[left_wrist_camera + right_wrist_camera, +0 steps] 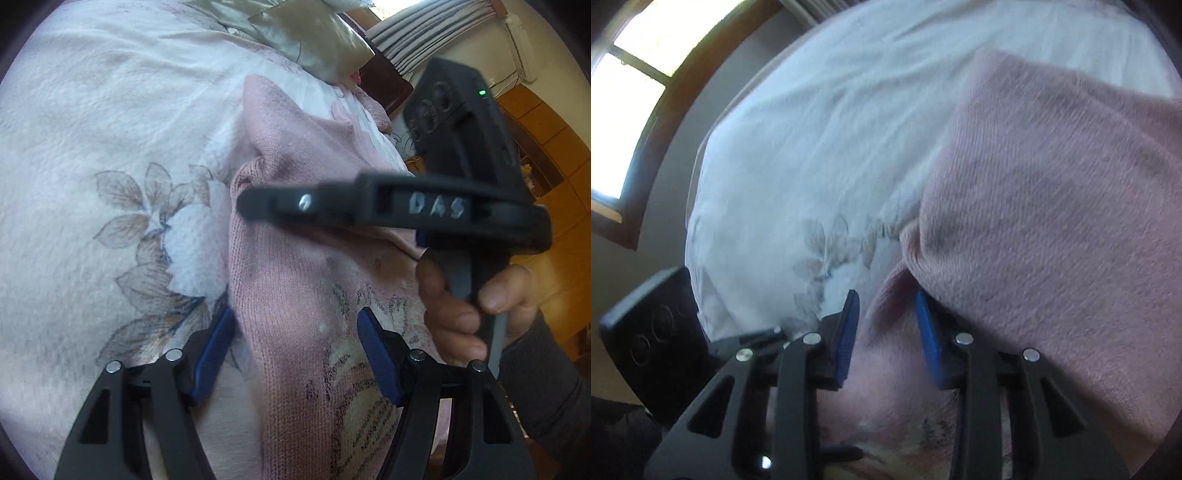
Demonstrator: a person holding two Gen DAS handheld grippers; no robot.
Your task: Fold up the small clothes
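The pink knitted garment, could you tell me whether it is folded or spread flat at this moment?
Partly folded: the pink knitted garment is doubled over itself in a bunched flap on the floral bedspread.

I am working in a bedroom at home. Under my tools lies a bed, its white bedspread point(110, 147) printed with large pale flowers, and a shiny pillow point(306, 37) sits at its far edge. Grey curtains point(424, 44) hang beyond, beside what looks like a wall air conditioner point(522, 48), though it is blurred. Wooden panelling point(546, 122) lines one wall, and a wood-framed window point(628, 92) lets in daylight.
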